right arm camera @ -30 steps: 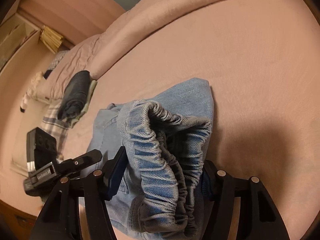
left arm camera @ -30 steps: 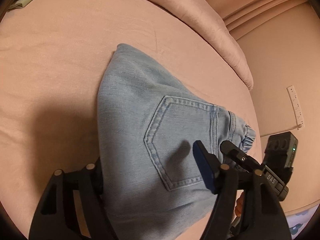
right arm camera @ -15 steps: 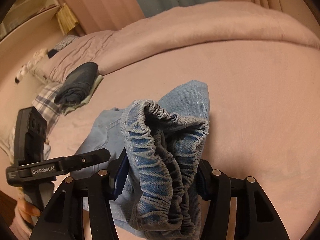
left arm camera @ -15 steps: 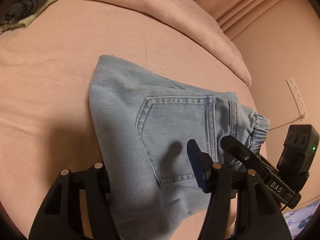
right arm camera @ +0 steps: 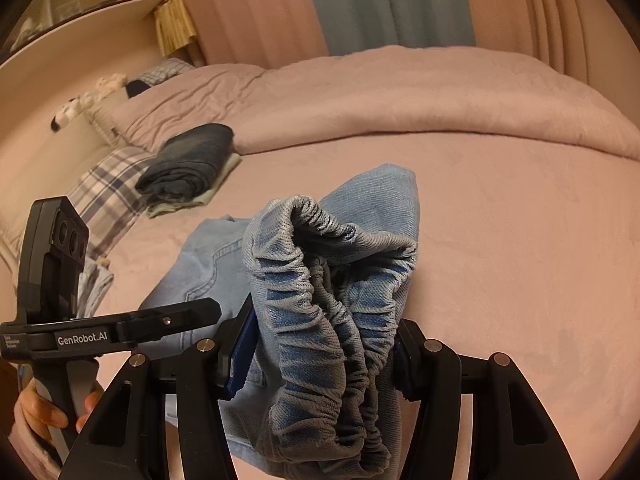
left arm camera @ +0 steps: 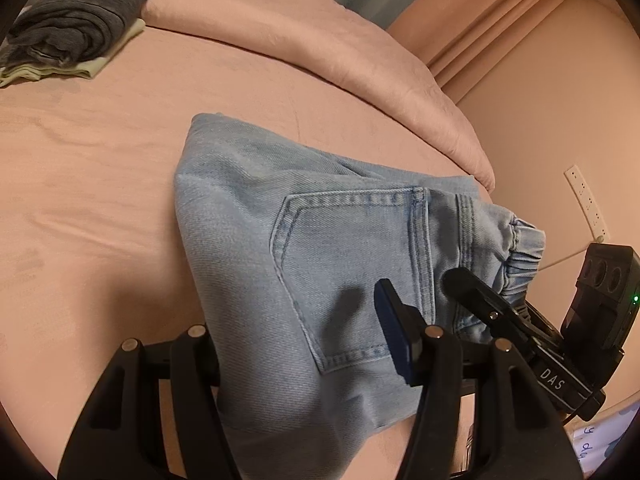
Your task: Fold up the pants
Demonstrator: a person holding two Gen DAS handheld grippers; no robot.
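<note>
**Desk:** What's in the two wrist views?

**Photographer:** Light-blue denim pants (left arm camera: 320,248), folded into a compact bundle, lie on a pink bed (left arm camera: 100,168) with a back pocket facing up. The right claw (right arm camera: 320,344) is clenched on the gathered elastic waistband (right arm camera: 332,300), which bunches thickly between its two fingers and hides most of both pads.

**Desk:** And the left claw?

**Photographer:** The left claw (left arm camera: 296,332) straddles the near edge of the bundle. Its right finger, with a blue pad (left arm camera: 394,336), stands above the pocket, apart from the cloth. Its left finger is covered by denim, so whether the claw grips the fabric or merely sits spread over it, I cannot tell.

**Desk:** Anything cut off?

**Photographer:** The bottom edge of the pants runs behind the claw bodies in both views. In the right wrist view the left device shows side-on, held by a hand (right arm camera: 44,408) that is partly out of frame.

**Desk:** Background?

**Photographer:** A dark folded garment (right arm camera: 188,160) sits on a pale green one (right arm camera: 216,184) toward the head of the bed, well apart from the pants. A plaid pillow (right arm camera: 108,196) lies just beside that stack. A rumpled pink duvet (right arm camera: 400,96) runs along the far side of the bed. Curtains (right arm camera: 380,4) hang behind. On the wall, a white power strip (left arm camera: 586,202) is visible in the left wrist view.
</note>
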